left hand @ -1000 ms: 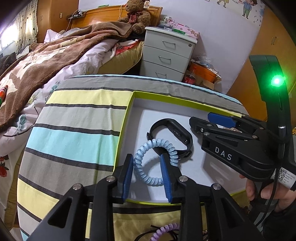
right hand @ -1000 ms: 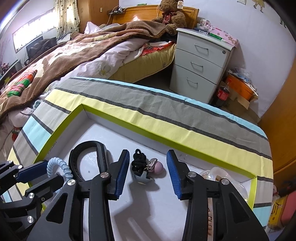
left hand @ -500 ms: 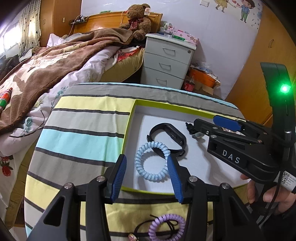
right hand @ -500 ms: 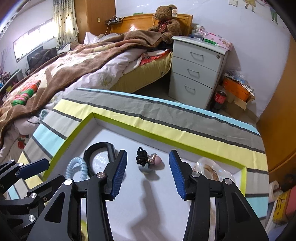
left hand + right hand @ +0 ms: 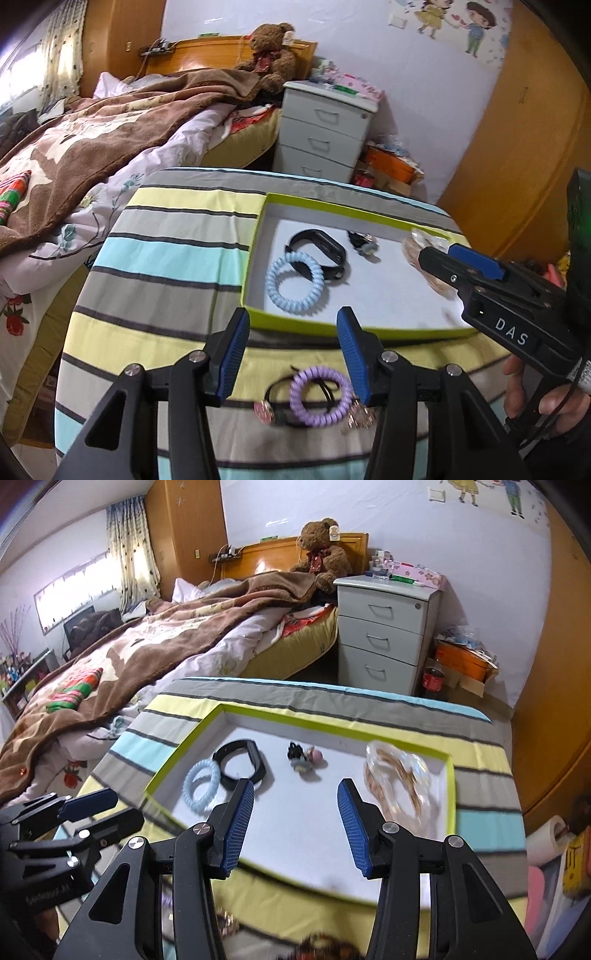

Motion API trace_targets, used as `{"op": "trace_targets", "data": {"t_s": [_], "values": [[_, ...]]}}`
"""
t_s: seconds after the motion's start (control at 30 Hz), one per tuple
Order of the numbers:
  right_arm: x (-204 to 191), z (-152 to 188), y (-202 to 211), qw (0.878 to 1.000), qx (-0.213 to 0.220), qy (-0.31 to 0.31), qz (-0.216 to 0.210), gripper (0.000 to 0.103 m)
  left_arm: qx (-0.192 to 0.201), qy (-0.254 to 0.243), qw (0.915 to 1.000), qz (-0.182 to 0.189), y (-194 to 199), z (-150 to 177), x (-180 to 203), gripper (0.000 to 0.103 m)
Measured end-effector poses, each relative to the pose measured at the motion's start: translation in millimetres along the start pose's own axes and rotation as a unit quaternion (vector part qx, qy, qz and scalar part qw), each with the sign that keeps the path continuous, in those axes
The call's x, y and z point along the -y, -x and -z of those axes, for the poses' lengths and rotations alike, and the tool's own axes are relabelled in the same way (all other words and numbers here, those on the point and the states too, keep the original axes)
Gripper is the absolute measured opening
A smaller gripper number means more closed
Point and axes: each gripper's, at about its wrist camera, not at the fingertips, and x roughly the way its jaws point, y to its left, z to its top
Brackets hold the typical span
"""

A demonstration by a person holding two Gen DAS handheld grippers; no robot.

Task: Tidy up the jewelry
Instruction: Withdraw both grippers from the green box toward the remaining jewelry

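A green-rimmed white box (image 5: 255, 254) (image 5: 177, 760) lies on the striped table. In it are a light blue coil bracelet (image 5: 295, 282) (image 5: 201, 786), a black band (image 5: 321, 251) (image 5: 240, 762), a small black and pink charm (image 5: 364, 243) (image 5: 304, 758) and a clear bag of gold jewelry (image 5: 397, 779). My left gripper (image 5: 291, 350) is open and empty, above a purple coil bracelet (image 5: 319, 395) and black cords in front of the box. My right gripper (image 5: 295, 823) is open and empty over the box's near side.
The table (image 5: 166, 251) wears a striped cloth and ends close on all sides. A bed (image 5: 147, 635) with a brown blanket lies to the left, a white drawer unit (image 5: 384, 635) behind. More trinkets lie blurred at the bottom of the right wrist view (image 5: 325, 950).
Both grippers have pulled back and up from the box. The left let go of the blue coil, which now lies in the box. The purple coil came into view.
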Motion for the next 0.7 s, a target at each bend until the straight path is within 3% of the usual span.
{"op": "trace_targets", "data": {"t_s": [0.2,0.43,0.53,0.7], "values": [[10.6,34.3,23.5,1.000,-0.001,-0.020,0.010,0.048,-0.001,-0.008,0.9999,0.012,17.3,21.1,-4.3,0.057],[23.9,79.7,28.8,0.997,-0.034,-0.060,0.025,0.048,-0.019,-0.014,0.9992,0.033,25.4,48.1,-8.8,0.062],[21.3,94.4,36.0,0.995,-0.024,-0.068,0.063,0.048,-0.024,-0.016,0.9988,0.039,28.5,57.1,-9.6,0.062],[9.4,96.3,35.5,0.998,-0.028,-0.053,0.027,0.048,-0.021,0.009,0.9993,0.030,30.3,64.6,-22.1,0.062]]}}
